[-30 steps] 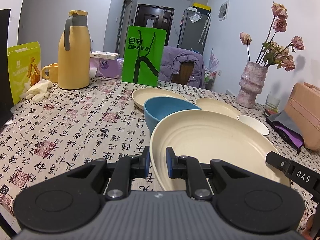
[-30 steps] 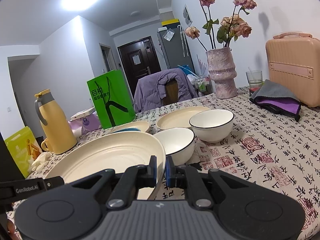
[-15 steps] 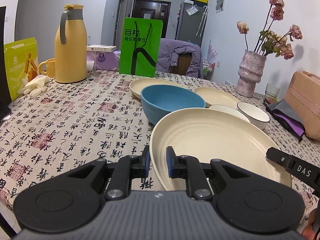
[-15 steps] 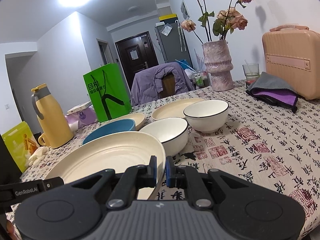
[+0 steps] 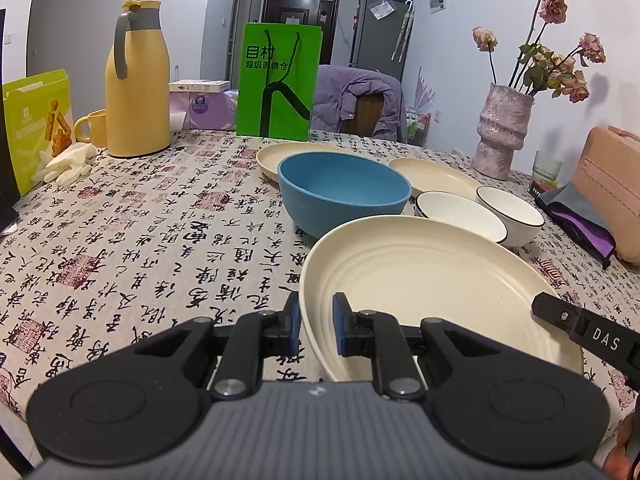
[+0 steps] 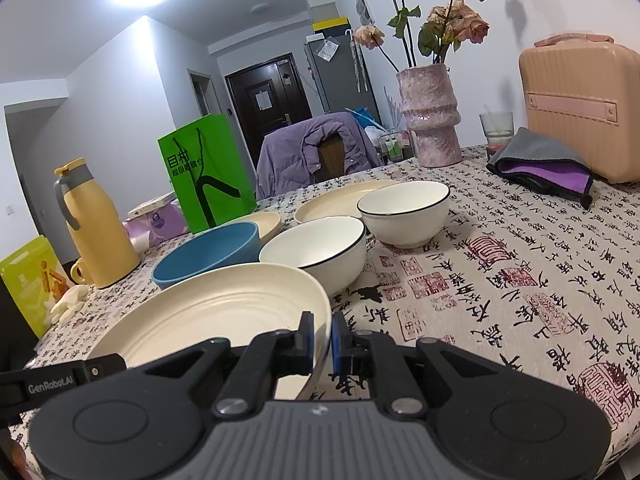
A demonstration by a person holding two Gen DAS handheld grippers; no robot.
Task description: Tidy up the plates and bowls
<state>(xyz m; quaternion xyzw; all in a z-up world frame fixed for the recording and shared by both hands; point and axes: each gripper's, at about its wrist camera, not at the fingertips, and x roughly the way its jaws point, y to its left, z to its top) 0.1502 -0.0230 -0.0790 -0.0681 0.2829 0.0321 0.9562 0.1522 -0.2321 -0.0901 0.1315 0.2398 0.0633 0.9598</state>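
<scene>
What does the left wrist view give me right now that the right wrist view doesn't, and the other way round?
Only the left wrist view shows the left gripper with its jaws clamped on the near left rim of the large ribbed cream plate.

Only the right wrist view shows the right gripper clamped on that plate's right rim, and the top of the pink hard case.

Both show the blue bowl, two black-rimmed white bowls and two smaller cream plates behind.

Plate (image 5: 432, 280): matt cream, ridged. White bowls (image 6: 316, 250): glazed, glossy. Tabletop (image 5: 160, 240): covered by printed cloth. Vase (image 6: 430, 116): rough-textured.
</scene>
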